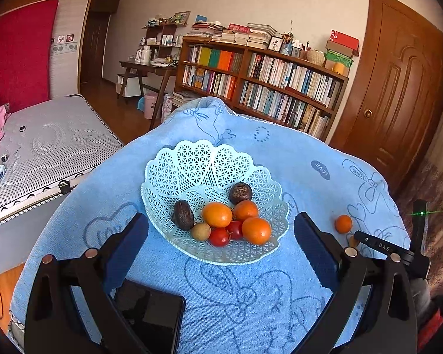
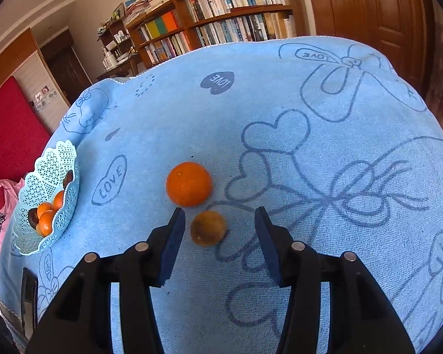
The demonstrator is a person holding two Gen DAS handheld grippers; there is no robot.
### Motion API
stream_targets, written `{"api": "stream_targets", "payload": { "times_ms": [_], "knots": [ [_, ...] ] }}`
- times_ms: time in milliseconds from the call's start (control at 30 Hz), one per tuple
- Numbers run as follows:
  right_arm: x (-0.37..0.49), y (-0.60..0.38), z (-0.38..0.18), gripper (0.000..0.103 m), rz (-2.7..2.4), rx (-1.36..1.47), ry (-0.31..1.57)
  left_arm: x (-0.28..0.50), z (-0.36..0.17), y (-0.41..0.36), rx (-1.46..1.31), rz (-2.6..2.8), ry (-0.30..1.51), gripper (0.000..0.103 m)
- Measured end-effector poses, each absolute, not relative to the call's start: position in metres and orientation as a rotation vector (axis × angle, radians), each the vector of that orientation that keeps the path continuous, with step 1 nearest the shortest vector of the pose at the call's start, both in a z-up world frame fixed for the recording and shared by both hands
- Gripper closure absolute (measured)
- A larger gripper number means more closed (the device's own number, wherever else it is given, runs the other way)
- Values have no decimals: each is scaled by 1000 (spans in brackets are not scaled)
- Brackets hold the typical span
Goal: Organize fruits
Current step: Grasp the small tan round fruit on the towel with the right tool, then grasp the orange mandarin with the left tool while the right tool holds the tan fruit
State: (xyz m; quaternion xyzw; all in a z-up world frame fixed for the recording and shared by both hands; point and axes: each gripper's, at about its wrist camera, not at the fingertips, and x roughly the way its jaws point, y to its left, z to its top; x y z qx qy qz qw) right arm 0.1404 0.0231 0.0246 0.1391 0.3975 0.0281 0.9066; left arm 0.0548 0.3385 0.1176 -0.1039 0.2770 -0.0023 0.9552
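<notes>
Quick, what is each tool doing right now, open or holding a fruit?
Left tool: open, holding nothing, above the basket.
Right tool: open around the small brownish fruit, not gripping it.

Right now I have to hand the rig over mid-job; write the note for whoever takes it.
Left gripper: open, empty, hovering in front of the basket.
Right gripper: open, jaws on either side of the small brownish fruit on the blue towel, not closed on it.
Done: several oranges, red fruits and dark fruits lie in the basket.
Left: the brownish fruit and the orange just beyond it.
</notes>
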Motion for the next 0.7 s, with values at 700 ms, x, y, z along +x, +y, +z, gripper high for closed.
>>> {"api": "stream_targets", "payload": {
  "times_ms": [700],
  "knots": [
    [118, 27, 28, 76, 105, 167, 801, 75, 110, 282, -108, -81, 613, 3]
  ]
}}
